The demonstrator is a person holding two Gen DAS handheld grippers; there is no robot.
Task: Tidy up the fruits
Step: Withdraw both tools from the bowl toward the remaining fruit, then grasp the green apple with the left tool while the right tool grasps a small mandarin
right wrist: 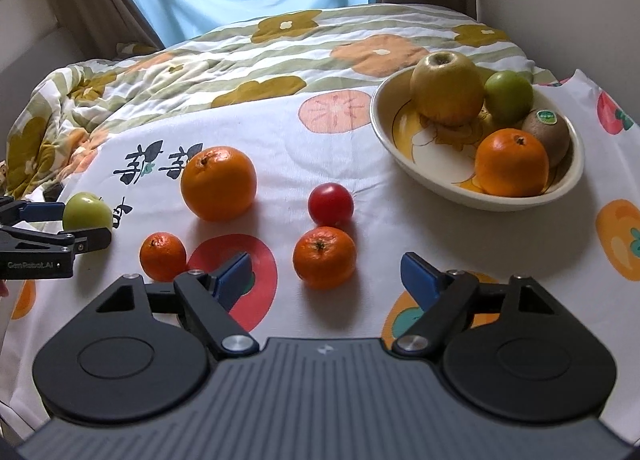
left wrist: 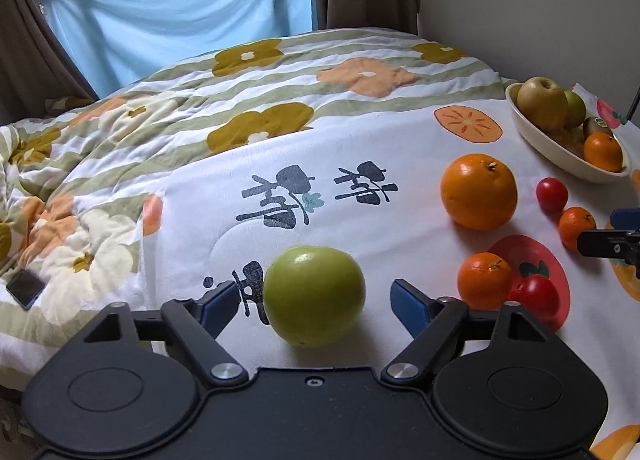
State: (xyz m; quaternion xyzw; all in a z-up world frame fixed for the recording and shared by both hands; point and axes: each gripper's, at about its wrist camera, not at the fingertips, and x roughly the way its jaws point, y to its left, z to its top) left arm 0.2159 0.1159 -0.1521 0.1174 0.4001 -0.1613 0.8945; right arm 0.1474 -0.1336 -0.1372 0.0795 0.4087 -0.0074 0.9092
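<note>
A green apple sits on the white printed cloth between the open fingers of my left gripper; the left pad is close to it and there is a gap on the right. It also shows in the right wrist view. My right gripper is open and empty, just behind a small mandarin. A cream bowl at the right holds a yellow apple, a green apple, a kiwi and an orange.
Loose on the cloth are a large orange, a red tomato and a second mandarin. Another tomato shows in the left wrist view. A flowered quilt lies beyond, with a phone on it.
</note>
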